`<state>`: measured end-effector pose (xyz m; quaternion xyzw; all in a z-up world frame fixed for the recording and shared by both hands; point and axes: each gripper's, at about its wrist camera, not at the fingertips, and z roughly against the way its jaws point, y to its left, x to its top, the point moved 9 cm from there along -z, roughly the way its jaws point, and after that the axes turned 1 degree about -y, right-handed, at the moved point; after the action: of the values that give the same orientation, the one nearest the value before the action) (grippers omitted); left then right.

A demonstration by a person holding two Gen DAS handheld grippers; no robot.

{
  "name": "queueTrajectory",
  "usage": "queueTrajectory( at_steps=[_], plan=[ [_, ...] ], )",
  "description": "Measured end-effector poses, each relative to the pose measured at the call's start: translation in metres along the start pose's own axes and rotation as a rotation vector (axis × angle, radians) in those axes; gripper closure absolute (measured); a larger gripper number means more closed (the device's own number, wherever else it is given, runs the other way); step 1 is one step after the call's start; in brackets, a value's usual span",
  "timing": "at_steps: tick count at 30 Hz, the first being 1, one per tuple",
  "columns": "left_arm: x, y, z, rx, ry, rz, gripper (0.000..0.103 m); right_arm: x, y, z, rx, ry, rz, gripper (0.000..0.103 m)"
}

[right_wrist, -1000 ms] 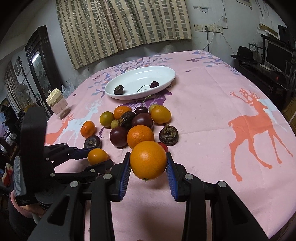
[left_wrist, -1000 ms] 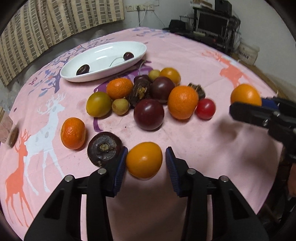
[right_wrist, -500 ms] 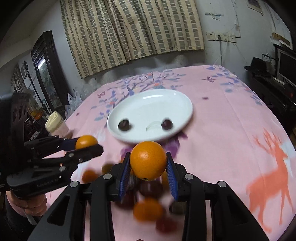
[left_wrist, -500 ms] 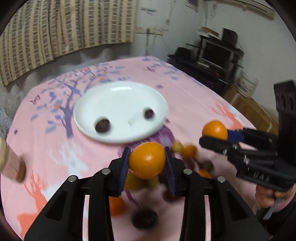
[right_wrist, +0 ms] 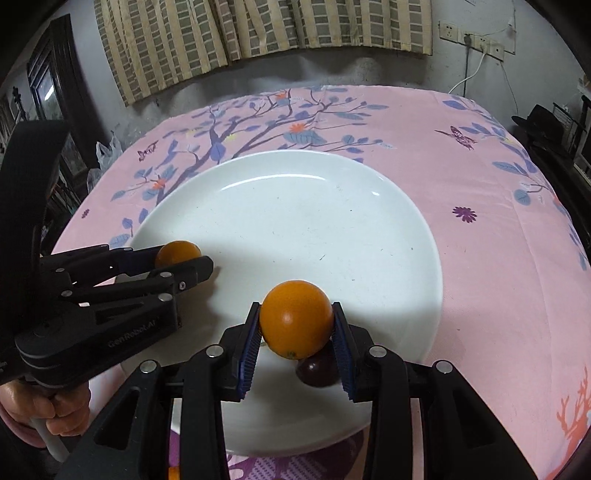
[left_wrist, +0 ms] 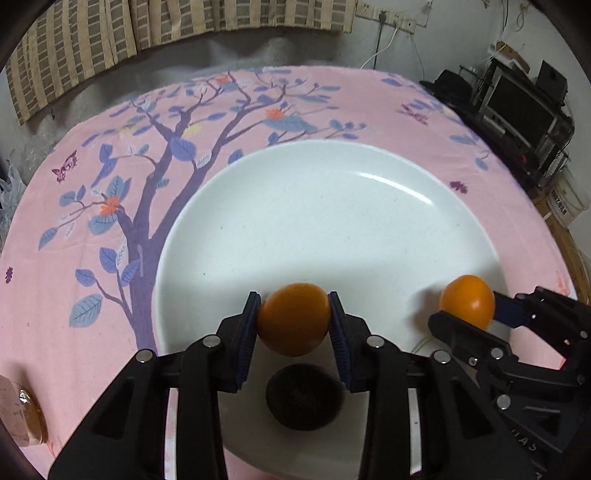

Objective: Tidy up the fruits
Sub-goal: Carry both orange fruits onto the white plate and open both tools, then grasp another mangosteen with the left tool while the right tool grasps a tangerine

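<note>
My left gripper (left_wrist: 293,325) is shut on an orange fruit (left_wrist: 293,323) and holds it over the near part of the white plate (left_wrist: 332,221). A dark fruit (left_wrist: 303,395) lies on the plate just below it. My right gripper (right_wrist: 295,328) is shut on an orange (right_wrist: 295,323) above the plate's (right_wrist: 295,229) near edge, with a dark cherry (right_wrist: 317,369) under it. The left gripper also shows in the right wrist view (right_wrist: 184,262), and the right gripper shows in the left wrist view (left_wrist: 469,314).
The plate sits on a pink tablecloth (left_wrist: 92,221) with a purple tree print. A small jar (left_wrist: 22,410) stands at the left edge. Striped curtains (right_wrist: 258,33) hang behind the table. Shelves with electronics (left_wrist: 524,103) stand at the right.
Both grippers have carried their oranges from above the fruit pile forward to over the white plate. The plate now fills both views and the fruit pile is out of sight.
</note>
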<state>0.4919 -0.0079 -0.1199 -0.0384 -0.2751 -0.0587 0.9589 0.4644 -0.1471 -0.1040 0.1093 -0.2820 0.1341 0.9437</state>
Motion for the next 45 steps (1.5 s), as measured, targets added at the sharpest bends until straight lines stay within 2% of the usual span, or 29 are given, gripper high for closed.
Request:
queueTrajectory(
  at_steps=[1, 2, 3, 4, 5, 6, 9, 12, 15, 19, 24, 25, 27, 31, 37, 45],
  plan=[
    [-0.003, 0.0, -0.001, 0.008, 0.007, -0.005, 0.065, -0.001, 0.001, 0.0, 0.002, 0.0, 0.006, 0.06],
    [-0.005, -0.001, 0.002, 0.009, 0.004, -0.014, 0.052, -0.002, 0.003, 0.004, 0.001, -0.005, 0.015, 0.055],
    [-0.006, 0.0, 0.01, 0.026, -0.016, -0.02, 0.032, -0.003, 0.004, 0.013, -0.008, -0.026, 0.027, 0.054],
    [-0.006, 0.001, 0.022, 0.046, -0.05, -0.02, 0.024, -0.005, 0.006, 0.024, -0.021, -0.051, 0.041, 0.051],
    [-0.006, 0.003, 0.034, 0.056, -0.083, -0.02, 0.017, -0.006, 0.006, 0.033, -0.027, -0.07, 0.05, 0.046],
    [-0.008, 0.004, 0.05, 0.058, -0.118, -0.025, 0.015, -0.01, 0.009, 0.049, -0.029, -0.098, 0.059, 0.044],
    [-0.026, 0.005, 0.091, 0.053, -0.158, -0.017, 0.007, -0.032, 0.013, 0.094, -0.021, -0.161, 0.064, 0.037],
    [-0.06, 0.006, 0.127, 0.029, -0.189, 0.003, 0.005, -0.07, 0.016, 0.135, -0.017, -0.223, 0.065, 0.033],
    [-0.104, 0.005, 0.148, -0.001, -0.197, 0.039, 0.005, -0.113, 0.017, 0.158, -0.03, -0.246, 0.071, 0.031],
    [-0.17, 0.0, 0.157, -0.044, -0.196, 0.072, 0.005, -0.163, 0.018, 0.161, -0.032, -0.218, 0.064, 0.032],
    [-0.228, -0.011, 0.151, -0.11, -0.173, 0.12, 0.005, -0.186, 0.022, 0.147, -0.056, -0.181, 0.089, 0.032],
    [-0.231, -0.013, 0.153, -0.114, -0.172, 0.124, 0.005, -0.186, 0.023, 0.145, -0.063, -0.184, 0.099, 0.032],
    [-0.231, -0.019, 0.162, -0.145, -0.223, 0.097, 0.005, -0.187, 0.026, 0.139, -0.051, -0.167, 0.107, 0.032],
    [-0.234, -0.026, 0.156, -0.11, -0.187, 0.057, 0.005, -0.188, 0.026, 0.132, -0.026, -0.14, 0.09, 0.034],
    [-0.233, -0.033, 0.157, -0.137, -0.197, 0.023, 0.005, -0.189, 0.03, 0.124, -0.016, -0.098, 0.102, 0.035],
    [-0.234, -0.033, 0.156, -0.14, -0.194, 0.018, 0.005, -0.183, 0.037, 0.124, -0.049, -0.101, 0.142, 0.038]
  ],
)
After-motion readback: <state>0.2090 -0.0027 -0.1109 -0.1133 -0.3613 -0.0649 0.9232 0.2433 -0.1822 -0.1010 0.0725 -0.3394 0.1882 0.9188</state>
